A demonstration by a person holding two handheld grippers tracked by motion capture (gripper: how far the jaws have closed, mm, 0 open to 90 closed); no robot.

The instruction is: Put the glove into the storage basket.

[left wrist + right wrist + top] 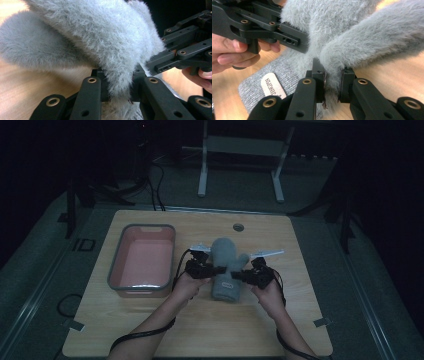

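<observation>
A fluffy grey mitten (pixel 227 265) is held over the middle of the wooden table (pixel 200 330), thumb to the right, knit cuff toward me. My left gripper (pixel 216 270) pinches its left edge, and in the left gripper view the jaws (pixel 120 85) are shut on a fold of the fur (pixel 100 37). My right gripper (pixel 239 276) grips the right side near the thumb. In the right gripper view its jaws (pixel 332 80) clamp the fur (pixel 362 32), with the left gripper (pixel 297 41) close by. The cuff carries a white label (pixel 270 86).
A grey bin with a pink inside (pixel 144 260) stands to the left of the hands, close to the left gripper. A round hole (pixel 238 227) sits near the table's far edge. A white frame's legs (pixel 202 170) stand on the floor behind the table.
</observation>
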